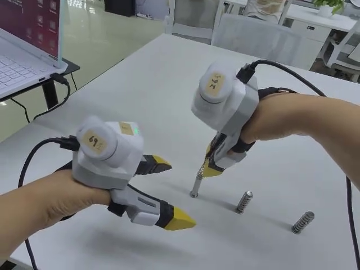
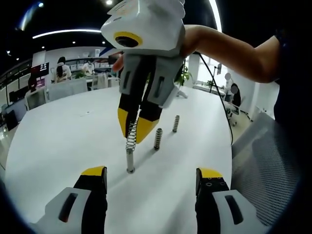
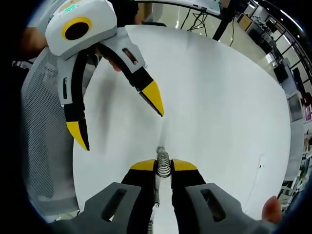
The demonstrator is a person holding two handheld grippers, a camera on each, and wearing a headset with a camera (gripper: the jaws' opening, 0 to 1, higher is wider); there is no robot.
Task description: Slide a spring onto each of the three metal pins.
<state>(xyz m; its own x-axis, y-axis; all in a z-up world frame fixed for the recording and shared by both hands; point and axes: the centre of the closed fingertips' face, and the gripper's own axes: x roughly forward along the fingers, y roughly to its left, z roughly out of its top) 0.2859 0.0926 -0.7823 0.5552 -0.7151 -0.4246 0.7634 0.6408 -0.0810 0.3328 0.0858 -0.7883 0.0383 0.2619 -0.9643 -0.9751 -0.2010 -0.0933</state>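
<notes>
The right gripper (image 1: 209,167) hangs tip-down over the white table (image 1: 140,84), its jaws nearly closed and pinching the upper coils of a small steel spring (image 2: 130,140). The spring's lower end meets the top of the bare pin (image 1: 195,184), the leftmost of the three, which stands upright on the table. How far the coil has threaded over the tip cannot be told. To the right and a little nearer stand the middle pin (image 1: 243,202) and the right-hand pin (image 1: 302,222), each apparently wearing a spring already, so this looks like the last of the three. The left gripper (image 1: 170,191) hovers near and to the left of the bare pin, jaws spread wide and holding nothing. The spring is likely very light, soft along its length and quick to bow sideways or pop out under a hard squeeze. A gentle pinch across the top few coils suits it, leaving the lower coils free to swallow the pin. The pin looks slim and stiff on a small foot and may tip if the coil snags and drags it sideways. The spring should therefore be lined up straight over it, and the empty left gripper could steady the foot if needed.
</notes>
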